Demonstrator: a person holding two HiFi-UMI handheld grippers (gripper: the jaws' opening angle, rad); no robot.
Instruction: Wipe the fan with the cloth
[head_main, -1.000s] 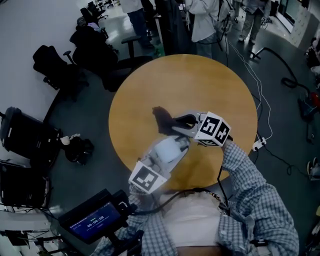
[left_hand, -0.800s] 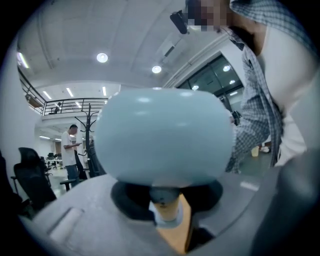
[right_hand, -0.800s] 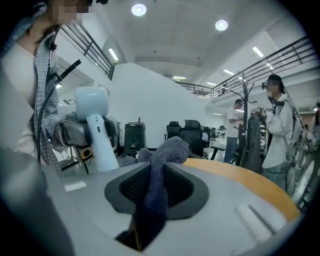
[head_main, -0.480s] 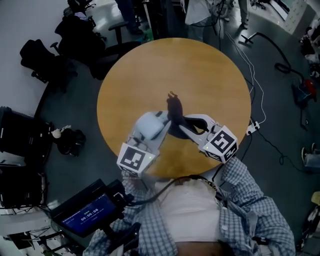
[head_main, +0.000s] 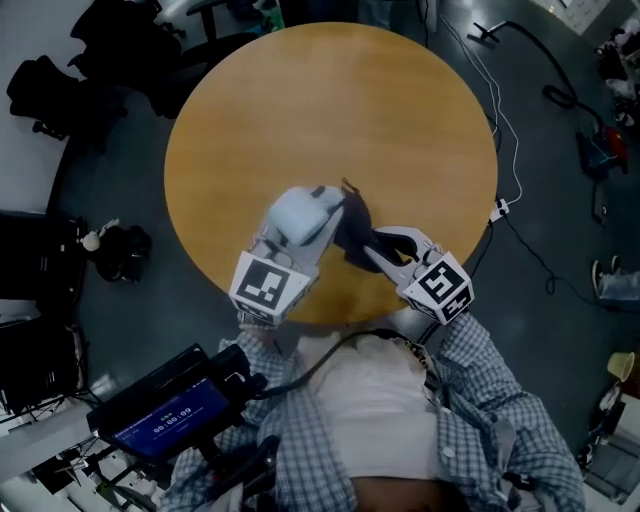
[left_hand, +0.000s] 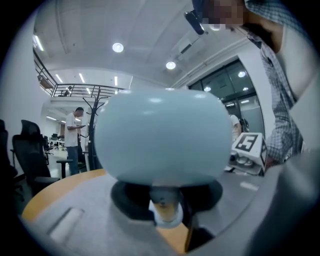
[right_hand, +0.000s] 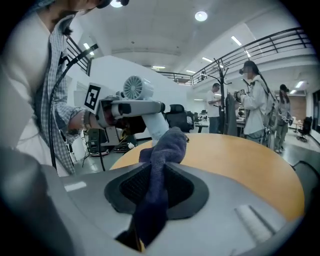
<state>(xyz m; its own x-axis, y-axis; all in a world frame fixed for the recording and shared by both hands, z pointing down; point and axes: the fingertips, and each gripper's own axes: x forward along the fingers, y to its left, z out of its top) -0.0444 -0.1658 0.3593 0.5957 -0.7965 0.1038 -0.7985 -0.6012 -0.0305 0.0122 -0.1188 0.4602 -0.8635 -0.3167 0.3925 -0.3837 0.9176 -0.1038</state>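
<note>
Since a second earlier, my right gripper (head_main: 385, 245) had drawn back toward the near edge of the round wooden table (head_main: 330, 100). The cloth (head_main: 355, 225), which had hung out beyond the fan, now sat on the fan's right side. My left gripper (head_main: 285, 250) had pushed the handheld fan (head_main: 300, 215) further in from that edge.

The fan was smooth, pale plastic. Its rounded dome filled the left gripper view, and a round grilled face showed in the right gripper view. Its long axis stood roughly upright with the head on top, the grille turned toward the cloth and the plain back toward my left fingers. Those fingers were clamped on the thin stem just under the head.

The cloth was dark blue, soft and nubbly, bunched into a rope. My right fingers were closed on it, and its free end poked past the tips. I couldn't tell whether it touched the fan.
</note>
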